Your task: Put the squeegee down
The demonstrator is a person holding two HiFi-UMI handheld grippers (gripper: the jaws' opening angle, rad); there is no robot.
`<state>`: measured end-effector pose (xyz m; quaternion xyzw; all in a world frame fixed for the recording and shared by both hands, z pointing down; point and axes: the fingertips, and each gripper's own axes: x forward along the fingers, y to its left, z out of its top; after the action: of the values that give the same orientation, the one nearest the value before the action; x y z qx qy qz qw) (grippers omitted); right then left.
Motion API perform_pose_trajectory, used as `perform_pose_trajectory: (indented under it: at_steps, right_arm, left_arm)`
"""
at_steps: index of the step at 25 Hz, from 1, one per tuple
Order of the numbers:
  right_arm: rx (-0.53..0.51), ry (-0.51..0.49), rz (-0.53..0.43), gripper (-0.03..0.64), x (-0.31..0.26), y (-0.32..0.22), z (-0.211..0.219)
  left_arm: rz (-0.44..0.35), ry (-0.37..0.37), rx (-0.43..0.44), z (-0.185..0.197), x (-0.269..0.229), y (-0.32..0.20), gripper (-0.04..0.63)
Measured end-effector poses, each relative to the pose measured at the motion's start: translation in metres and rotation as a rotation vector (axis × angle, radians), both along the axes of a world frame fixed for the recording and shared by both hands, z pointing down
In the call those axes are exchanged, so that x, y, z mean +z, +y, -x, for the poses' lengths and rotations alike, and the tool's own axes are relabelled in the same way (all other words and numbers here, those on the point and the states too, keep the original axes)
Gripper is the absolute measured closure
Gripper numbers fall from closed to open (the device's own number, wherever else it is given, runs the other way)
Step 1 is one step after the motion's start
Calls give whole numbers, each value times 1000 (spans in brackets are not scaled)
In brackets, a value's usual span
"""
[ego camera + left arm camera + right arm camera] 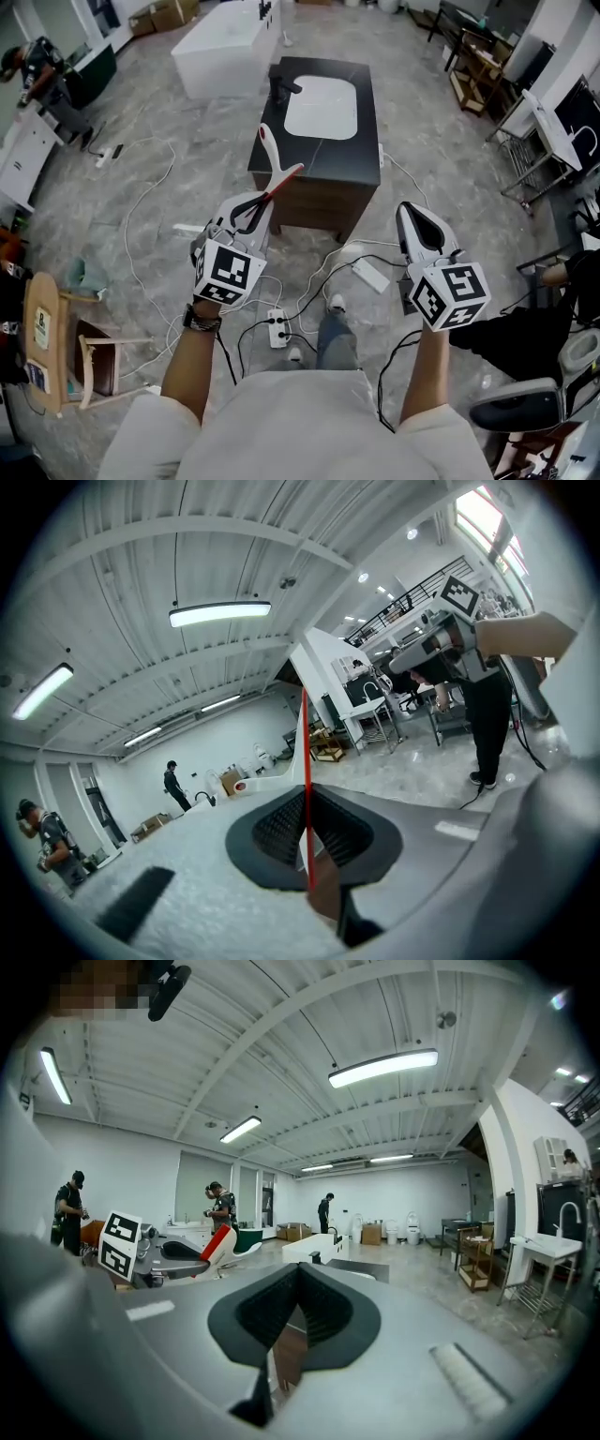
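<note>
Squeegee point(270, 155) seemingly clamped in left gripper point(255, 208).

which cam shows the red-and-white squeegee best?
Head view: the red-and-white plastic squeegee shows whole, sticking forward from the left claw. Left gripper view sees it edge-on, a thin red line between its jaws. Right gripper view catches only a small red-and-white piece at left.

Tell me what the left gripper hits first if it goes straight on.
Probably the dark-topped cabinet: the left gripper aims at its near left corner, and the squeegee it holds would touch first. Depth is unclear.
</note>
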<state>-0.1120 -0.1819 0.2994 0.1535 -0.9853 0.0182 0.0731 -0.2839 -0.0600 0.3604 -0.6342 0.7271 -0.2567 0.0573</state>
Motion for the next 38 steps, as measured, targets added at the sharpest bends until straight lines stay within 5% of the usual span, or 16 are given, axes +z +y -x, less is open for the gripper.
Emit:
perform_pose_trajectory:
  at_steps: [20,31,38]
  right_arm:
    - [-15,129,133,611,103,-242,86]
    - [25,178,211,611,158,-307,78]
    - [45,211,247,611,181,-332,67]
  left_arm:
    - [289,7,46,98,145,-302,575]
    - [466,44,65,106,263,-388,575]
    - [545,-21,87,101,302,-414,575]
